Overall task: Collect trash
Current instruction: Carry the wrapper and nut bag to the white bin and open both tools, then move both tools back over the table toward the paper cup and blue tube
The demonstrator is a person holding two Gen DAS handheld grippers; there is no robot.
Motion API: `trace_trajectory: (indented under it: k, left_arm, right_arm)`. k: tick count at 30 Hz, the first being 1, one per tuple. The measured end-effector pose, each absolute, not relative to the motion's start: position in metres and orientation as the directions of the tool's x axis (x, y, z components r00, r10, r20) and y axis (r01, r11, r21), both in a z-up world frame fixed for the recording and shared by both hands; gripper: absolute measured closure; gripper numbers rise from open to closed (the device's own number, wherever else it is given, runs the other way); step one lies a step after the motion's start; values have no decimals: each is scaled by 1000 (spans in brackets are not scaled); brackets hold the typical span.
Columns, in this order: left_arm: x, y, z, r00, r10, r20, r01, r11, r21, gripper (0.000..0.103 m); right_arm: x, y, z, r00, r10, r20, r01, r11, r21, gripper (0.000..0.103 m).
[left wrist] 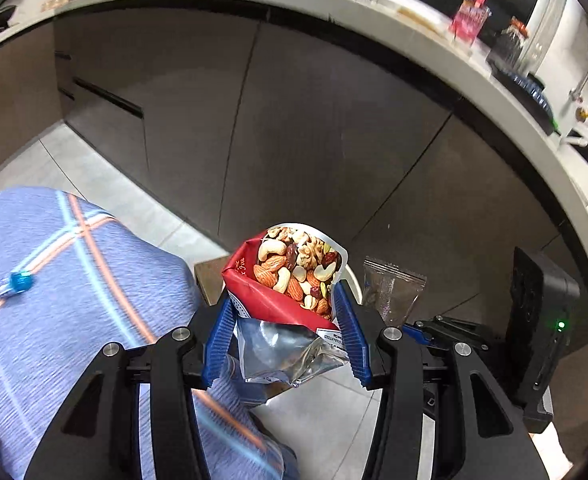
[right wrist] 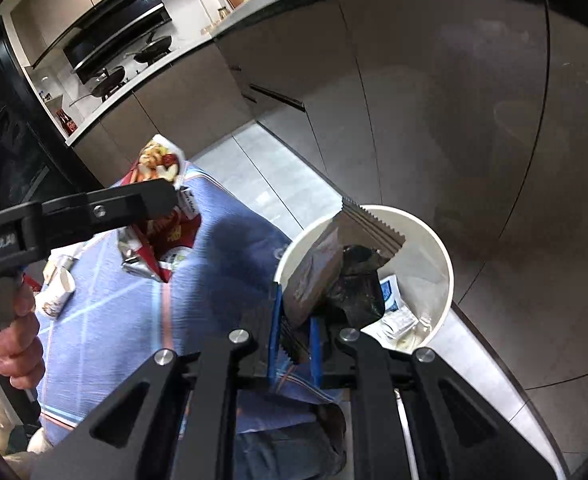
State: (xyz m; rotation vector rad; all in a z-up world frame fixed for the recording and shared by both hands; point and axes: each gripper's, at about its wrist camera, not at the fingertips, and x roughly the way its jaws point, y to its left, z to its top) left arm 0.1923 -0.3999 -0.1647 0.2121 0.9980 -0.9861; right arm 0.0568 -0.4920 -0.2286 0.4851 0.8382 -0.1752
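both grippers were clamped on trash: the left gripper (left wrist: 286, 320) on a crumpled nut packet (left wrist: 294, 276), the right gripper (right wrist: 294, 340) on a grey sachet (right wrist: 326, 264) whose lower edge was hidden between the pads, over a white bin (right wrist: 446, 264) that held black plastic and blurred paper scraps.
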Motion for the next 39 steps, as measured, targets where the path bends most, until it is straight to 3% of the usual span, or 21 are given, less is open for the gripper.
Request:
trace_trajectory:
  k: [11,16,20,24,36,39]
  left_arm:
    - [206,-463,-218,134,-518,-845,787,574,-227,52]
    - [205,-475,-227,164,-506,-847,789,583,-196,40]
    - [206,-478,-228,172,-509,-843,787,586,-193,24]
    - [213,-479,-228,195,-509,-838,769,610,-191,11]
    - [218,-465,-229,218,-494,-841,744,642,-184,8]
    - [216,-464,-220,228,-507,-831,743,642,-188,8]
  right_arm:
    - [82,-522,-286,592,94,-801,333,876,349,84]
    - [91,-524,-303,565,101,-819,318,889,329,47]
    - [89,-517,-310,555,95,-826,294,907,302,43]
    - [83,-517,-314,563,100,-821,294,904,311,31]
    - [69,-522,-305,586,85,-806,308,897,318,4]
    - [71,-521,-296,597,81,-798,298,901,315,4]
